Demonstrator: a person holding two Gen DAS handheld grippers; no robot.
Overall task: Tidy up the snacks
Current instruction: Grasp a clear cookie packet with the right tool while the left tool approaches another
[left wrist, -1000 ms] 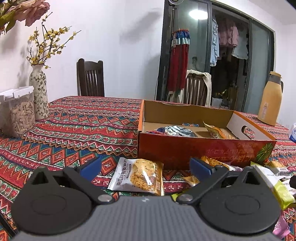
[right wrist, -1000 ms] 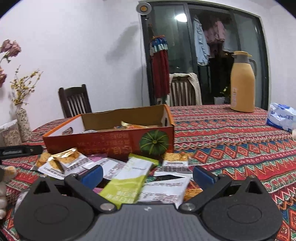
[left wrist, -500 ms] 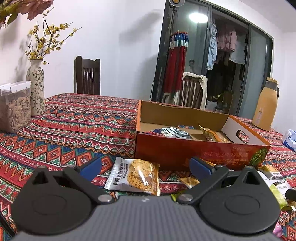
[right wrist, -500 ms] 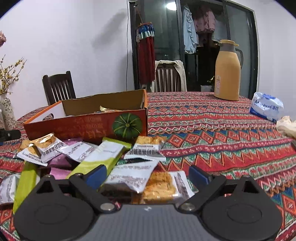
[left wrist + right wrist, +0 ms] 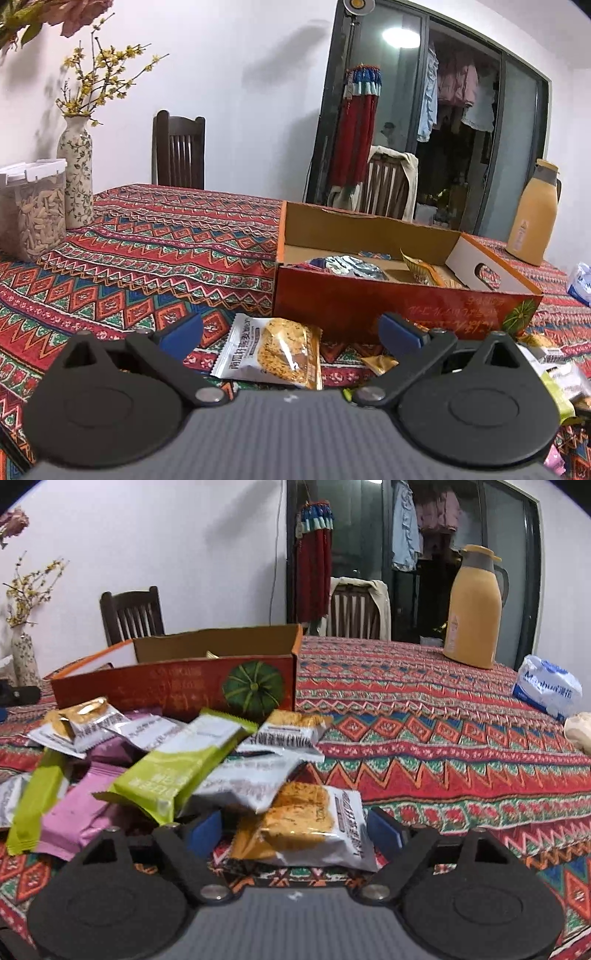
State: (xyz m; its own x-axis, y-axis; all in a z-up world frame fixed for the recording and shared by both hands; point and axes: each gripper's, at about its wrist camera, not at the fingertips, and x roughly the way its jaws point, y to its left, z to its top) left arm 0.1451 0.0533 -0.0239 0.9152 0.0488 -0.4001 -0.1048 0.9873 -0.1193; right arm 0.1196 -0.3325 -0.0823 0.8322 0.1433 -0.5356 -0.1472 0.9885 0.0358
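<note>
**Grabbing the cracker pack nearest the box**

Right gripper (image 5: 293, 830) spread wide around the orange cracker packet (image 5: 303, 830), not yet pinching. Best to close on the middle, lift clear. Left gripper (image 5: 291, 330) also wide apart, empty. Beyond, the cardboard box (image 5: 173, 685), open, waiting.

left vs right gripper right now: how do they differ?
The left gripper frames a lone cracker packet beside the orange box; the right gripper frames a cracker pack at the snack pile edge. Left fingers stand wider apart. Both open, holding nothing.
</note>
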